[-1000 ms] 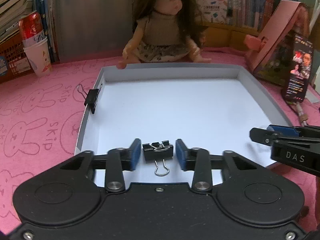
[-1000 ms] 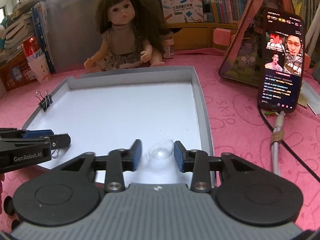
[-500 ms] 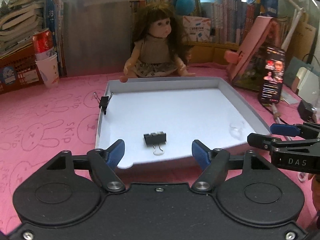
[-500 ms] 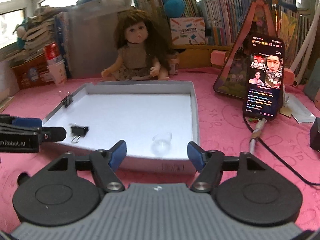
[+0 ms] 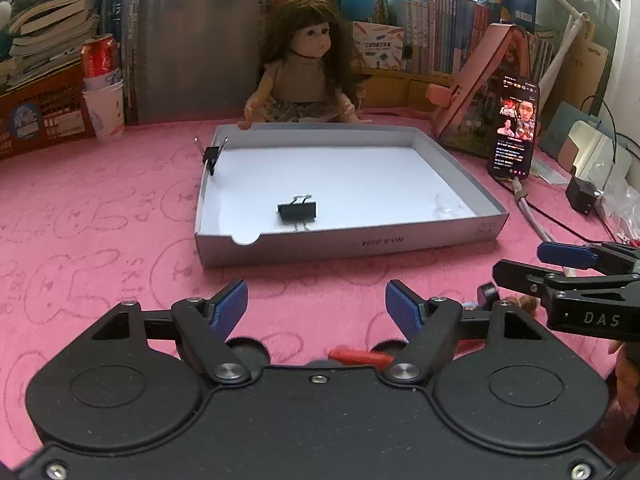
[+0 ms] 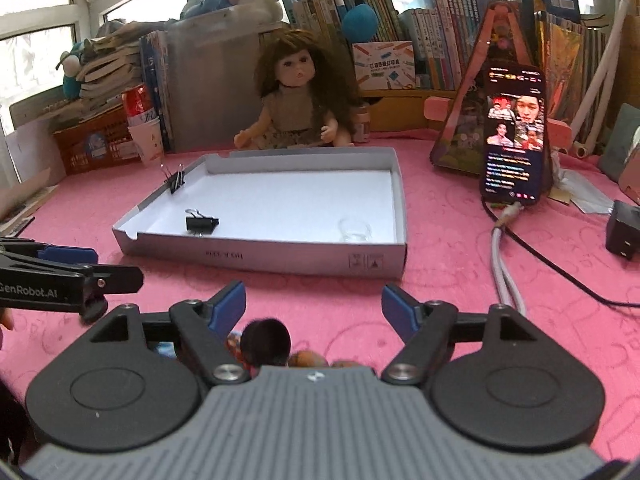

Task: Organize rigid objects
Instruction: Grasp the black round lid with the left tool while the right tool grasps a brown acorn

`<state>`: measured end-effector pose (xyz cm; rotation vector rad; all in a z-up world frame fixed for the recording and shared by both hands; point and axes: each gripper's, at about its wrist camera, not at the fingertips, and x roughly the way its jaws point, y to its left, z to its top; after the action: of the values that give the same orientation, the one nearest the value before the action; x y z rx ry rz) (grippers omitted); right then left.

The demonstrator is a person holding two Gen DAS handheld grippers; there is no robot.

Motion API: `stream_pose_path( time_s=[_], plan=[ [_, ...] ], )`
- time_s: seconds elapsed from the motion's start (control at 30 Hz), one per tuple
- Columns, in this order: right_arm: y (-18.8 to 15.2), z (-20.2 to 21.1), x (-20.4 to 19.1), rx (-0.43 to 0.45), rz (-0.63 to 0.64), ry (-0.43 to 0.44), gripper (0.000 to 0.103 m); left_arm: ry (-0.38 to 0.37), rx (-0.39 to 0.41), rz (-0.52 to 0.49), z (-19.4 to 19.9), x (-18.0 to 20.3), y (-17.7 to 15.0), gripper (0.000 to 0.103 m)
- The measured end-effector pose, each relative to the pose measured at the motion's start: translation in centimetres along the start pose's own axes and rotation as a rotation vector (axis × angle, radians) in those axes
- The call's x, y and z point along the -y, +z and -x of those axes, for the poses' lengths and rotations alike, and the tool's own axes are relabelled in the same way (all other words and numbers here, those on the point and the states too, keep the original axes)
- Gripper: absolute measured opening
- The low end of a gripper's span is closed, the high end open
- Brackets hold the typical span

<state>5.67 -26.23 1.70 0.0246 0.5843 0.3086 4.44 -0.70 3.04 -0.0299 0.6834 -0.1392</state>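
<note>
A shallow grey box lid (image 5: 348,242) with a white floor lies on the pink cloth. Inside it, near the front wall, stands a black binder clip (image 5: 297,212), and a small clear cup (image 5: 446,206) sits at the front right. A second black clip (image 5: 211,156) grips the left wall. My left gripper (image 5: 316,310) hovers in front of the lid, open and empty. My right gripper (image 6: 314,306) is also short of the lid (image 6: 260,258); its jaws are opening with nothing between them. The clip (image 6: 201,224) and the cup (image 6: 354,230) lie beyond it.
A doll (image 6: 296,108) sits behind the lid. A lit phone (image 6: 514,136) leans on a pink stand at the right, with its cable (image 6: 504,248) and a black charger (image 6: 624,234) on the cloth. Small items, one dark and round (image 6: 266,338), lie under the grippers.
Both grippers let go, the left of the binder clip and the right of the clear cup. Both opened wide and drew back out of the lid toward the near side.
</note>
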Motion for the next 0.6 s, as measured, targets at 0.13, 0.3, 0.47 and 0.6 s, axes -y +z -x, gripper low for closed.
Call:
stream_pose_path(
  time_s=[0.13, 0.3, 0.47, 0.6],
  plan=[
    [-0.8, 0.7, 0.4, -0.012, -0.012, -0.018, 0.084, 0.024, 0.002, -0.006, 0.9, -0.6, -0.7, 0.074],
    [-1.8, 1.7, 1.2, -0.037, -0.014, -0.041, 0.084, 0.058, 0.006, -0.016, 1.8, -1.4, -1.5, 0.074],
    [-2.5, 2.1, 1.7, -0.045, -0.014, -0.081, 0.084, 0.082, -0.002, -0.018, 2.2, -1.9, -2.5, 0.068],
    [-2.8, 2.5, 1.7, -0.014, 0.000, -0.169, 0.082, 0.096, -0.010, -0.008, 2.4, -2.2, -3.0, 0.054]
  ],
)
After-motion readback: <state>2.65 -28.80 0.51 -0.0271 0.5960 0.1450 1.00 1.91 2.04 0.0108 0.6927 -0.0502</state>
